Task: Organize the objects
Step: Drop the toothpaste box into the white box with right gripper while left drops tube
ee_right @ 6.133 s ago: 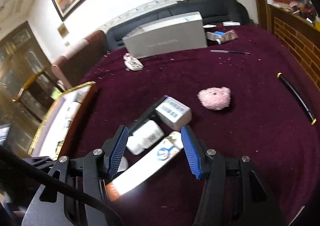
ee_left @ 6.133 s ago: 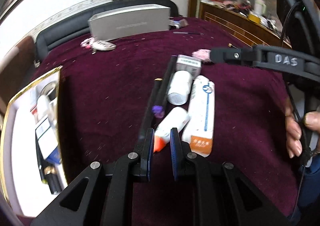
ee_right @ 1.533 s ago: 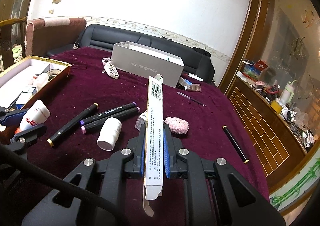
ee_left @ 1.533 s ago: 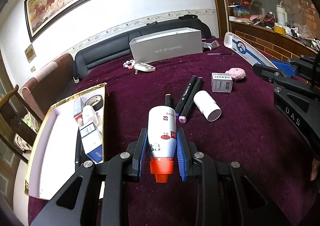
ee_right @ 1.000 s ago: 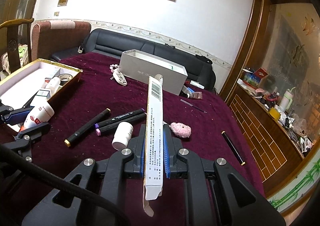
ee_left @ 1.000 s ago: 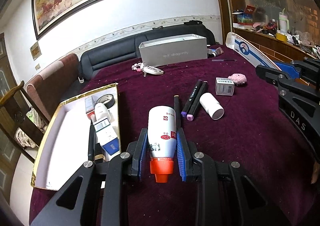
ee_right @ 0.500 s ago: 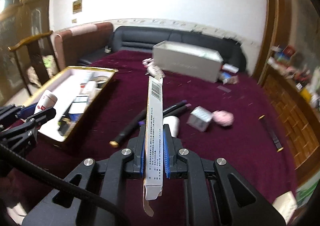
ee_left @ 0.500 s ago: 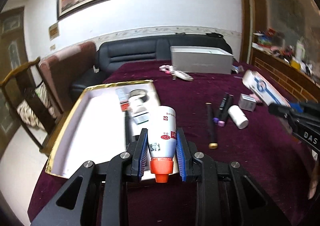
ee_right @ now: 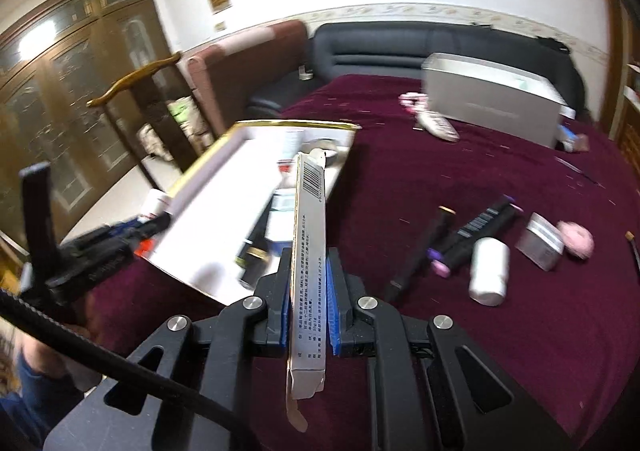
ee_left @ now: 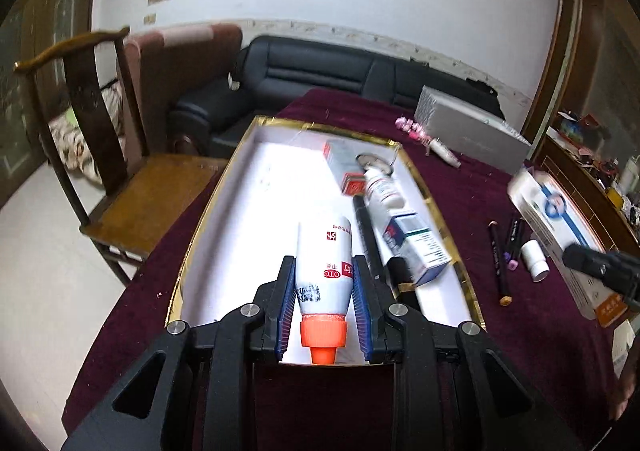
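My left gripper (ee_left: 323,271) is shut on a white bottle with an orange cap (ee_left: 323,263), held over the near end of the gold-rimmed white tray (ee_left: 224,187). Inside that tray lie small boxes, a white bottle and a black pen. My right gripper (ee_right: 307,257) is shut on a long narrow carton (ee_right: 309,235), edge up, above the maroon cloth beside the tray (ee_right: 244,127). The same carton (ee_left: 560,227) appears at the right of the left wrist view.
On the maroon tablecloth (ee_right: 460,171) lie dark markers (ee_right: 472,235), a white bottle (ee_right: 489,271), a small grey box (ee_right: 540,241) and a pink fluffy ball (ee_right: 576,239). A large grey box (ee_right: 492,103) stands at the back. A wooden chair (ee_left: 120,179) stands left of the table.
Both grippers have swung left toward the tray. The left one, still holding the bottle, now hangs over the tray's near end; the right one has turned to face the tray.
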`<state>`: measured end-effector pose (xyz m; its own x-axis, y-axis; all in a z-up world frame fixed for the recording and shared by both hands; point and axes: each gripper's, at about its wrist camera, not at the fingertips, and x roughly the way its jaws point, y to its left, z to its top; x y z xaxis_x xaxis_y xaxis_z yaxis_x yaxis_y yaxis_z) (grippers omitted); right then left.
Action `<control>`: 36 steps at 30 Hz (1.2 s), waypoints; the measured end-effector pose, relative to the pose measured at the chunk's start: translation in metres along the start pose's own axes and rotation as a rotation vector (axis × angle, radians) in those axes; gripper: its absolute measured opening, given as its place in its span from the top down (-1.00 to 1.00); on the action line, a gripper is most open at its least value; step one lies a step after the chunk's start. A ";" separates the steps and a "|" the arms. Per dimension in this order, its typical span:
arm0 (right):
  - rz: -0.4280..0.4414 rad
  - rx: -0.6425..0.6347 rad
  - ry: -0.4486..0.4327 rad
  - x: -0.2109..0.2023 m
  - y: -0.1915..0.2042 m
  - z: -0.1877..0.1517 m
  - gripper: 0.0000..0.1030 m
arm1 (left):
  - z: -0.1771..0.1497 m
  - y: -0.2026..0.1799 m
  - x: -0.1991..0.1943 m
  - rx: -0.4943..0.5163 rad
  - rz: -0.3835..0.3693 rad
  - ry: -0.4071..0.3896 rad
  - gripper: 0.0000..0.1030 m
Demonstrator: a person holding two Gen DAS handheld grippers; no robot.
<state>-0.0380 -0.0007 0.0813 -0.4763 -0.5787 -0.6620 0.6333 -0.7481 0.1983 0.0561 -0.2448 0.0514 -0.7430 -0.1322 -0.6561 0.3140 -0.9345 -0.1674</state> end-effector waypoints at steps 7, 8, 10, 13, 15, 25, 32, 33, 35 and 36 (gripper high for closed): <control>0.092 -0.044 0.135 0.087 0.050 0.057 0.76 | 0.007 0.008 0.034 -0.053 -0.089 0.101 0.55; 0.097 -0.046 0.153 0.099 0.053 0.063 0.76 | 0.008 0.008 0.039 -0.061 -0.099 0.113 0.55; 0.088 -0.037 0.177 0.129 0.060 0.075 0.77 | 0.010 0.010 0.049 -0.097 -0.124 0.141 0.56; 0.078 -0.017 0.216 0.172 0.064 0.090 0.77 | 0.011 0.012 0.061 -0.132 -0.144 0.170 0.56; 0.070 -0.012 0.241 0.196 0.068 0.098 0.76 | 0.011 0.012 0.066 -0.140 -0.148 0.179 0.56; 0.001 0.016 0.301 0.244 0.062 0.112 0.76 | 0.006 0.013 0.083 -0.165 -0.177 0.226 0.56; 0.006 0.047 0.324 0.250 0.053 0.111 0.75 | 0.001 0.014 0.086 -0.168 -0.182 0.238 0.56; 0.007 0.052 0.324 0.251 0.052 0.111 0.73 | 0.001 0.014 0.084 -0.168 -0.178 0.235 0.56; 0.007 0.055 0.335 0.250 0.050 0.111 0.71 | 0.001 0.015 0.081 -0.169 -0.180 0.226 0.54; 0.007 0.057 0.344 0.249 0.050 0.111 0.67 | 0.001 0.015 0.079 -0.170 -0.182 0.224 0.54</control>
<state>-0.1922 -0.2185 0.0064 -0.2322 -0.4473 -0.8637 0.5963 -0.7670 0.2369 0.0014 -0.2696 -0.0028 -0.6539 0.1254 -0.7462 0.2963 -0.8650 -0.4050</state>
